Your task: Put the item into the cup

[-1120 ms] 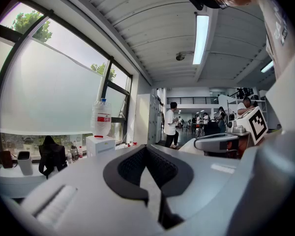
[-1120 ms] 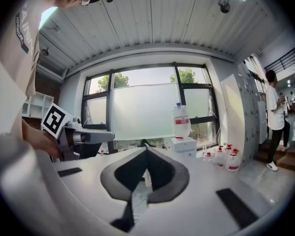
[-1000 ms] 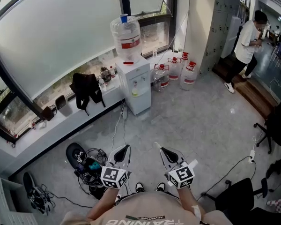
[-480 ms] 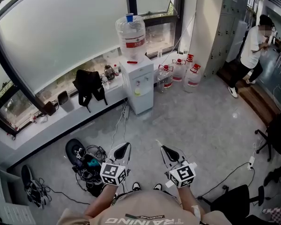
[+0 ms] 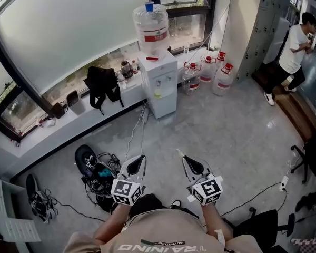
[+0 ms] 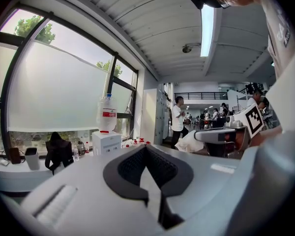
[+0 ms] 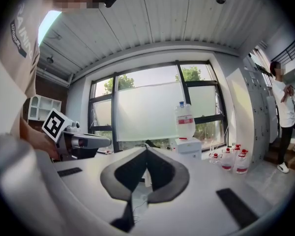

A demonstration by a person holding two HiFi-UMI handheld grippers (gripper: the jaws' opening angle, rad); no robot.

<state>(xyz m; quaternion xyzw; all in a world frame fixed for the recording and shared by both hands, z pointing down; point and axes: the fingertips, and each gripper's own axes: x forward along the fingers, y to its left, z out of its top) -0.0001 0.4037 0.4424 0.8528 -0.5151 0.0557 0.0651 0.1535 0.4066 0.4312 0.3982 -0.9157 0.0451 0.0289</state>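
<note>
1. I stand on a grey, polished, speckled floor [image 5: 231, 136], holding one tool in each hand, low in front of my chest. No view shows me where the cup or the item is.
2. My left tool [image 5: 139, 159] points forward and away from me, its long axis running toward the window wall. Its jaws meet at the tips with nothing between them. Black ribbed pads line a smooth pale grey plastic shell.
3. My right tool [image 5: 183, 159] lies near it, roughly parallel and pointing the same way. Its jaws are also closed tip to tip and hold nothing.
4. Each tool carries a white cube printed with black square markers, the left cube [image 5: 125, 192] and the right cube [image 5: 208, 190], close to my hands.
5. Ahead, against the window ledge, a white, boxy water dispenser [image 5: 159, 86] stands upright. A clear round bottle [image 5: 151, 28] with a red label and a blue cap sits on top of it.
6. Smaller clear spare bottles [image 5: 208, 73] with red caps stand on the floor just to the right of the dispenser.
7. A black bag [image 5: 101, 86] slumps on the ledge to the left of the dispenser.
8. A tangle of dark cables [image 5: 97, 175] lies on the floor to the left of my left tool.
9. A person [image 5: 292, 54] in a white shirt and dark trousers stands at the far right, well apart from me.
</note>
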